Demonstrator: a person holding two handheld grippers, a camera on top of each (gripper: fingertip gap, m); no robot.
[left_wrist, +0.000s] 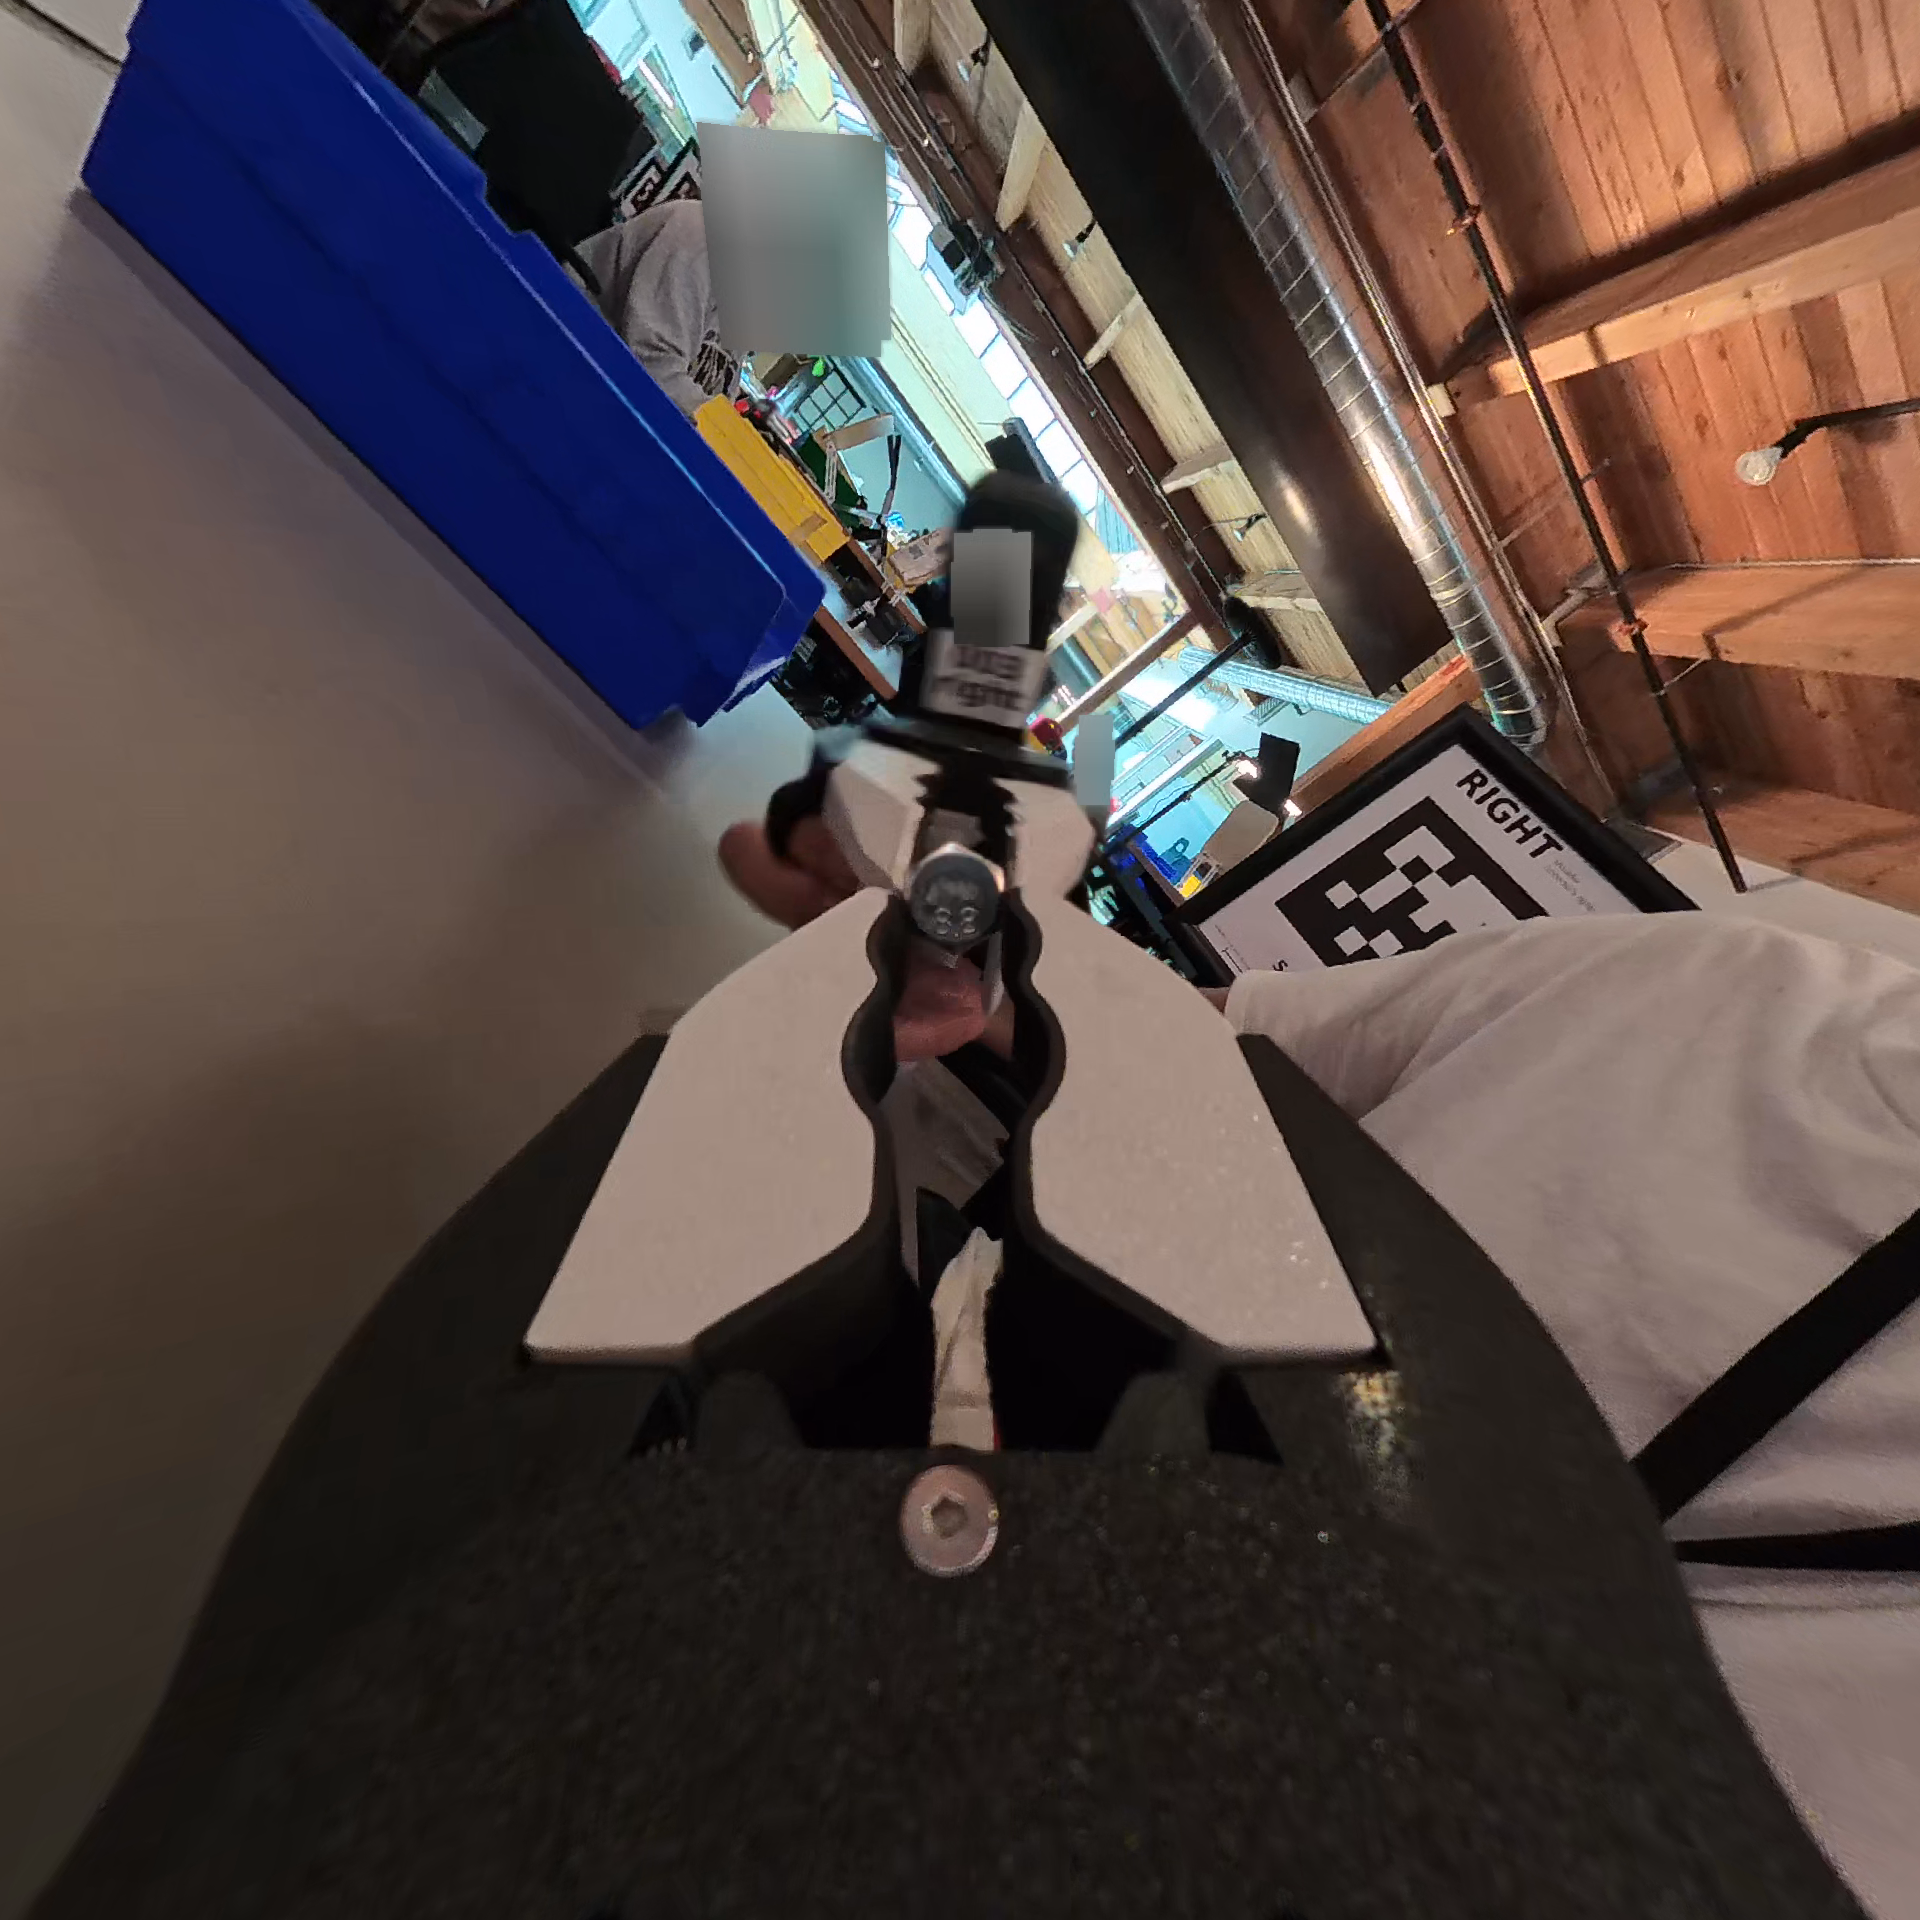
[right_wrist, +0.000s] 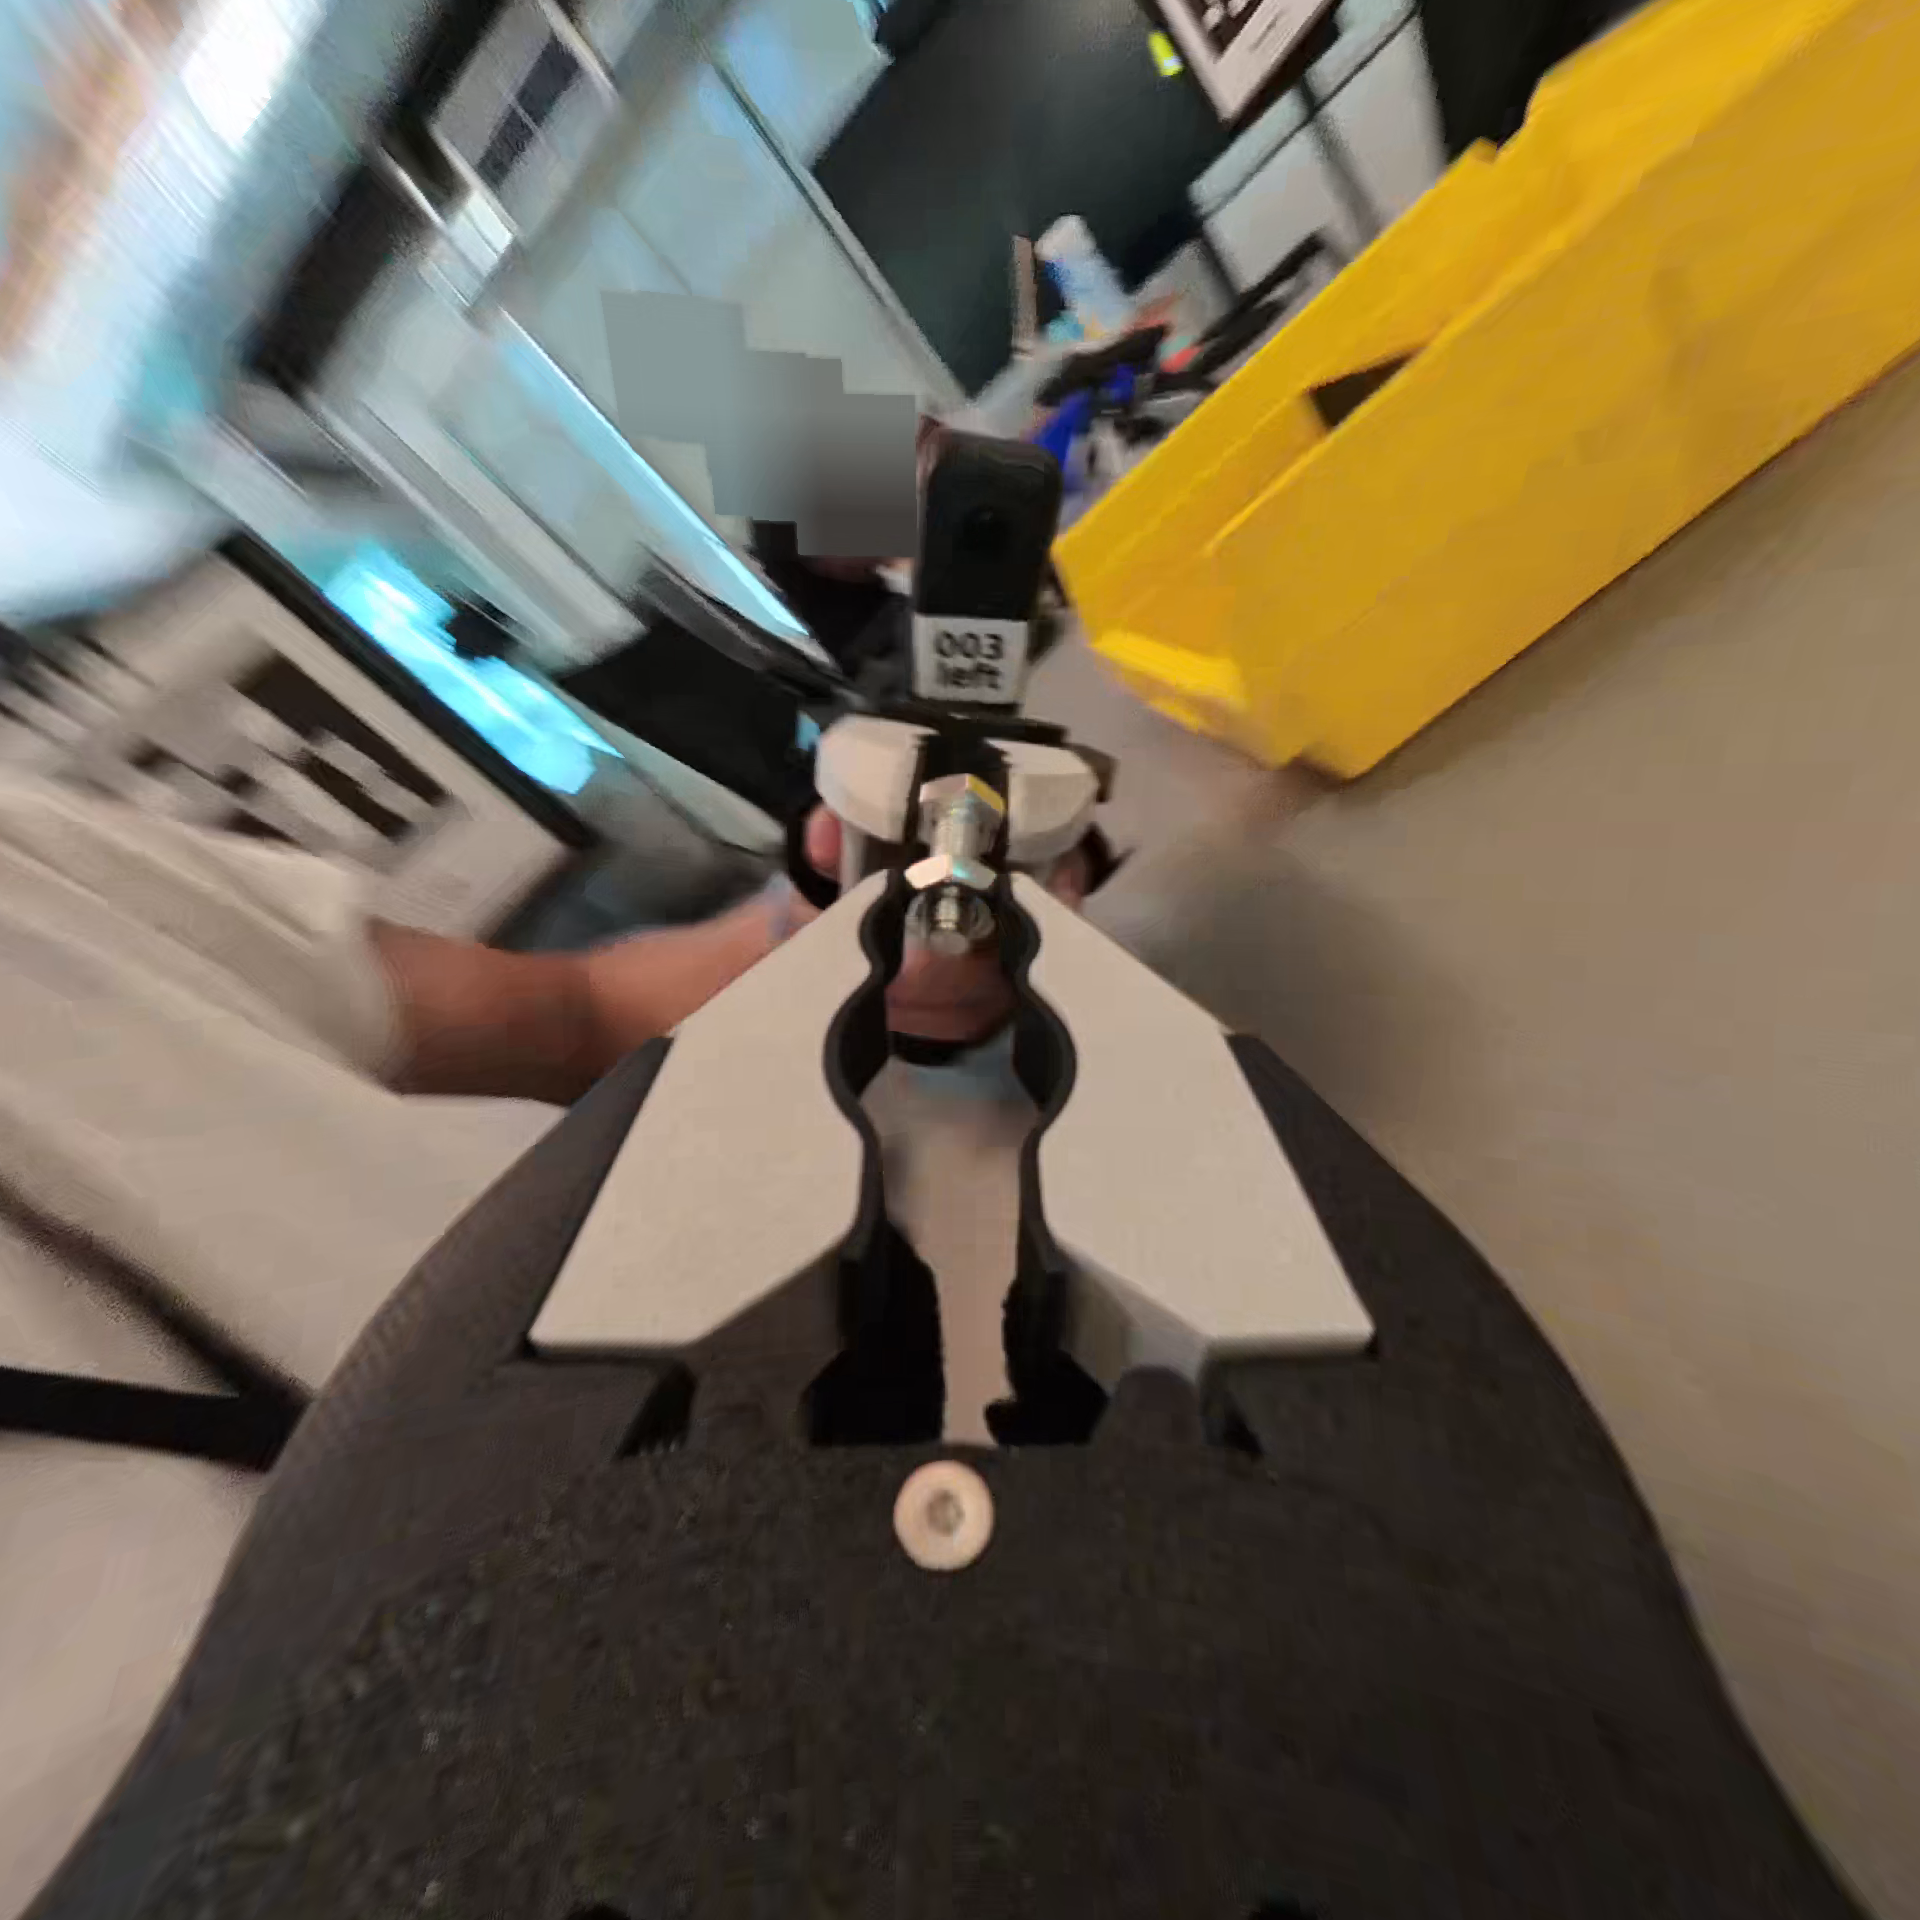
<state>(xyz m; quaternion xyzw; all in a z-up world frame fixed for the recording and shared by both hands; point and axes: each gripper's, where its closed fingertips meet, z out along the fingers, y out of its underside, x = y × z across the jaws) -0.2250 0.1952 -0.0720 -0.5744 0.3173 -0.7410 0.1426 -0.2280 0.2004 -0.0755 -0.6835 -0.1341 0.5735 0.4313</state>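
Observation:
My left gripper (left_wrist: 951, 920) is shut on the hex head of a steel bolt (left_wrist: 948, 906), which faces the camera. The bolt's shaft runs away toward my right gripper (left_wrist: 966, 805), which faces it tip to tip. In the right wrist view, my right gripper (right_wrist: 948, 883) is shut on a hex nut (right_wrist: 938, 871) that sits on the bolt's thread (right_wrist: 961, 826). The thread end (right_wrist: 948, 927) pokes back between the jaws. Beyond it, my left gripper (right_wrist: 961, 795) grips the bolt head. Both are held in the air above the table, each by a hand.
A blue bin (left_wrist: 416, 343) stands on the pale table (left_wrist: 260, 831) at the left. A yellow bin (right_wrist: 1455, 468) stands at the right of the right wrist view. A framed marker board (left_wrist: 1434, 862) and a white sleeve (left_wrist: 1610, 1143) are close by. A person sits beyond the blue bin. The tips of both grippers are at nearly the same place.

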